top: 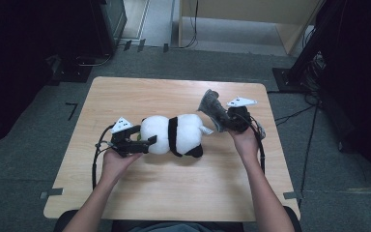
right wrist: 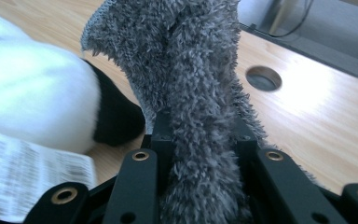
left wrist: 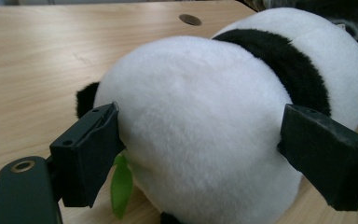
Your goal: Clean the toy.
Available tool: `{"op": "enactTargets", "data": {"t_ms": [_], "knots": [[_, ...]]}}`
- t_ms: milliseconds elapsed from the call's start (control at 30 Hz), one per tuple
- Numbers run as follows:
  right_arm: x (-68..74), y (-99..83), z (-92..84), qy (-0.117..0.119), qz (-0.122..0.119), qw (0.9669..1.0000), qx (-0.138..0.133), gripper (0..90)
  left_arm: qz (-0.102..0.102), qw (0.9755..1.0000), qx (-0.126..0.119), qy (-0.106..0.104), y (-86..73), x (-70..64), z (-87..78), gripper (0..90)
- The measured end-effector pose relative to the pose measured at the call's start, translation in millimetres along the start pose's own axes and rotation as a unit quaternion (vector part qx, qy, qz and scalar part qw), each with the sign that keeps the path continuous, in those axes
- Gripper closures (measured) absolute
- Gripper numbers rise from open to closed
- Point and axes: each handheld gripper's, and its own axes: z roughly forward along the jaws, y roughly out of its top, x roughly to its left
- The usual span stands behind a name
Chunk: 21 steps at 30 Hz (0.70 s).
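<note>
Gripping fluffy round panda (top: 171, 134), shaggy cloth (top: 213, 107)

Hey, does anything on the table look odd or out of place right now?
Nothing spilled or damaged. The panda lies on its side on the table, the left gripper straddling its white end. The right gripper holds a grey cloth up beside it.
</note>
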Motion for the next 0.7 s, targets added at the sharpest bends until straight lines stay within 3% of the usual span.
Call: {"op": "enactTargets", "data": {"t_ms": [133, 267, 433, 467, 500, 567, 700], "knots": [[6.7, 14.8, -3.9, 0.020, -0.010, 0.9997, -0.008, 70.9, 0.018, 0.9998, -0.002, 0.002, -4.5, 4.6, 4.3, 5.7], [10.3, 21.3, -5.5, 0.036, -0.009, 0.9992, -0.014, 70.3, 0.016, 0.9999, -0.006, 0.002, -8.2, 7.9, 7.8, 1.0], [22.0, 34.3, -4.3, 0.061, -0.029, 0.9975, -0.023, 69.4, -0.002, 0.9999, 0.008, -0.013, -10.1, 11.8, 10.7, 1.0], [28.3, 41.1, -0.9, 0.077, -0.034, 0.9963, -0.017, 68.9, -0.004, 0.9998, 0.011, -0.016, -11.2, 13.2, 11.9, 2.0], [28.3, 41.1, -0.9, 0.077, -0.034, 0.9963, -0.017, 68.9, -0.004, 0.9997, 0.014, -0.021, -11.9, 14.4, 12.3, 2.0], [36.7, 48.2, 5.1, 0.090, -0.045, 0.9948, -0.019, 68.7, -0.010, 0.9989, 0.023, -0.040, -13.6, 15.8, 12.5, 11.4], [45.6, 54.0, 13.3, 0.115, -0.052, 0.9919, -0.011, 68.6, -0.004, 0.9988, 0.025, -0.041, -13.7, 13.9, 12.0, 20.1]]}}
